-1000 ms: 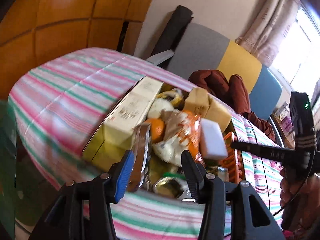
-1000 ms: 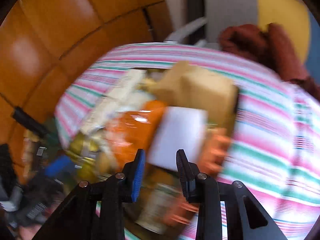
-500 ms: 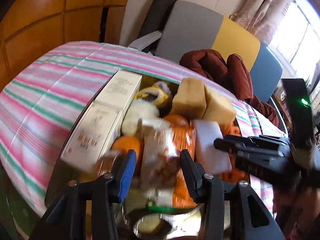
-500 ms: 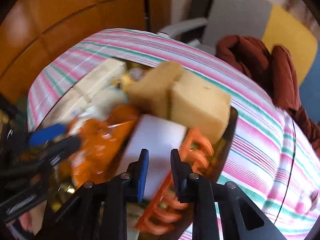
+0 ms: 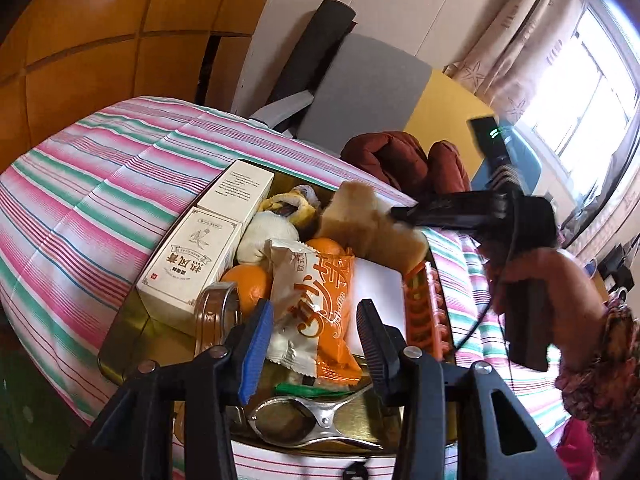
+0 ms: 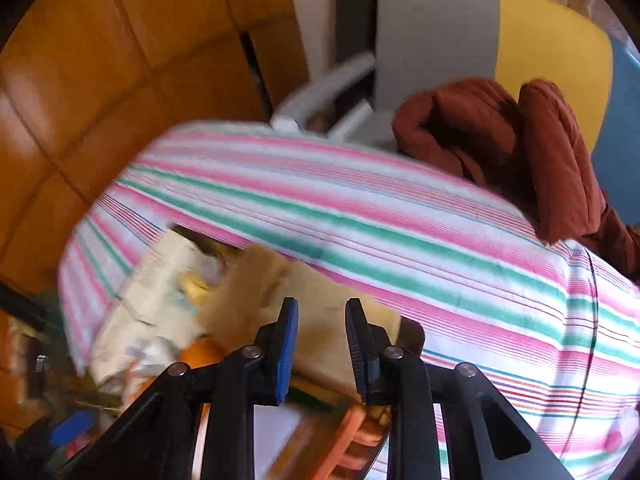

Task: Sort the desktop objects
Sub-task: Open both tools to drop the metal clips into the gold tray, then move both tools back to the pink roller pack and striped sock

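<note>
In the left wrist view, the left gripper (image 5: 316,330) sits low at centre, its jaws narrowly apart around the orange snack packet (image 5: 320,300) without pressing it, seemingly lined up to lift it from the crowded tray (image 5: 120,344).

In the right wrist view, the right gripper (image 6: 322,334) is nearly closed at lower centre over the tan sponge (image 6: 320,316); whether it pinches is unclear.
</note>
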### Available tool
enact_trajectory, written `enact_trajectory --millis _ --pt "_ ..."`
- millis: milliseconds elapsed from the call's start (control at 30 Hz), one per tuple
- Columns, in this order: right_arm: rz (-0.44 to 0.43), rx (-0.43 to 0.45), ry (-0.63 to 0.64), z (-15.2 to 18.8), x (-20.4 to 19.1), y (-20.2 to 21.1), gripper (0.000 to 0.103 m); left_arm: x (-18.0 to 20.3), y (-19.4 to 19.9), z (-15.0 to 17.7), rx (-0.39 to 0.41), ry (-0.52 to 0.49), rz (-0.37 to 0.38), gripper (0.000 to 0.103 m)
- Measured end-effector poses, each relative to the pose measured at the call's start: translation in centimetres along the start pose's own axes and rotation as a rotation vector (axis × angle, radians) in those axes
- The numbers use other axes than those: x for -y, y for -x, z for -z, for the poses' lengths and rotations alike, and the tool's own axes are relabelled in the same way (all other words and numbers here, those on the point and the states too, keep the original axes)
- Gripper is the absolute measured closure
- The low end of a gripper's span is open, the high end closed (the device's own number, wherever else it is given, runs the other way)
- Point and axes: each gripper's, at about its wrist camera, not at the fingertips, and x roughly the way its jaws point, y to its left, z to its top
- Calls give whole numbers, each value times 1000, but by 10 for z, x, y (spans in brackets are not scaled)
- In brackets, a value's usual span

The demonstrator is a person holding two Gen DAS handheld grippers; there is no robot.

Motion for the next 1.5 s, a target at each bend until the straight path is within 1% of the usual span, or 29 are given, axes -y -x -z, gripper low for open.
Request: enact_trajectory --millis 33,67,133,200,233,267,300,333,433,467,533,567,667,700,767,933,1100,1200,1367,1500 --pt "-46 -21 -35 2 -3 -8 76 -1 0 0 -2 2 -3 59" --pt "-68 -10 -46 3 -6 -8 76 -2 -2 -1 -4 4 -5 59" --pt "-88 -12 11 8 -17 -5 71 -2 -5 -1 -5 17 -1 59" --pt "-123 -5 10 11 -16 -2 71 1 -8 -2 -19 27 -8 59" --pt "-147 19 -19 11 -8 4 72 4 -8 -2 -18 27 -9 59" --pt "-152 61 -52 13 0 15 72 7 -8 -2 -15 25 -7 57" --pt "-148 88 -68 15 4 17 65 11 -8 -1 -13 20 -6 54" --pt "-143 116 -78 20 10 30 55 15 -8 -1 -14 13 -5 53" --pt "-96 156 -34 36 24 63 50 29 -12 0 -26 -13 -13 50" --pt "-82 162 -20 38 30 68 48 35 -14 0 -28 -25 -15 49" --pt "-52 171 -9 52 43 86 39 50 -17 3 -39 -54 -9 48" --pt "-51 170 -8 56 48 89 38 55 -18 4 -45 -63 -5 46" --pt "-47 156 -27 81 69 104 33 76 -26 9 -87 -105 14 30" --pt "-49 148 -35 89 76 107 30 86 -29 12 -101 -118 30 30" --pt "-31 134 -51 104 93 115 29 100 -32 16 -117 -143 39 29" --pt "16 120 -104 140 140 130 29 147 -41 29 -156 -243 67 29" --pt "74 120 -204 169 197 148 29 188 -53 45 -199 -310 115 29" --pt "108 131 -256 184 225 161 29 207 -64 55 -225 -342 125 29" --pt "167 143 -301 199 256 180 26 243 -79 70 -262 -419 144 29" --pt "214 147 -320 206 282 192 25 264 -85 78 -284 -455 173 29"
